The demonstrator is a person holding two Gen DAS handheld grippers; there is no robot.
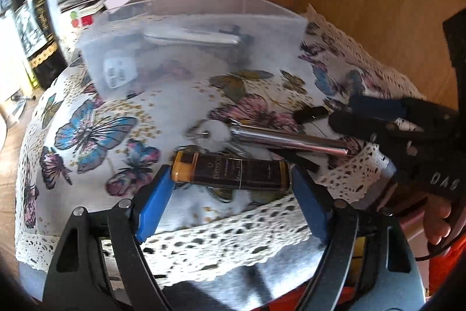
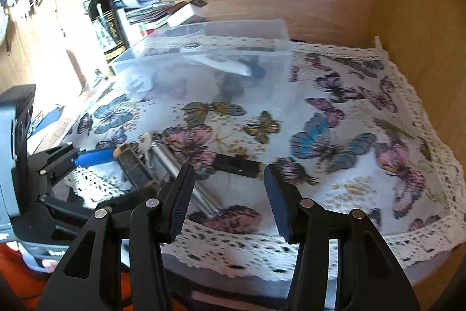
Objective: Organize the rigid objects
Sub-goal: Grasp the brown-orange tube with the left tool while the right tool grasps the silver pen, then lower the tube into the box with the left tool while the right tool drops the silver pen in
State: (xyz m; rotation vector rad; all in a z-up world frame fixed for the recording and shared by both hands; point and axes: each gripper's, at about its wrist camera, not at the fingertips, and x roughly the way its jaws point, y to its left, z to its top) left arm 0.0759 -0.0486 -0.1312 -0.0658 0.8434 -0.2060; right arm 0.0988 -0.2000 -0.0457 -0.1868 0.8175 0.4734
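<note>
A brown lighter [image 1: 233,169] with an amber cap lies sideways on the butterfly cloth [image 1: 96,112]. My left gripper [image 1: 231,174] has a blue pad at each end of it; whether it grips the lighter is unclear. It also shows in the right wrist view [image 2: 134,162]. A chrome tube [image 1: 291,137] with a key ring lies just behind it, and a small black stick [image 1: 311,114] beyond. My right gripper [image 2: 230,174] is open and empty, just short of the black stick [image 2: 237,163] and above the chrome tube [image 2: 180,174].
A clear plastic box [image 1: 186,48] with a white pen-like item and a white adapter stands at the back of the cloth. A dark wine bottle [image 2: 103,16] and stacked books [image 2: 163,12] stand at the back left. Wooden walls close the back and right.
</note>
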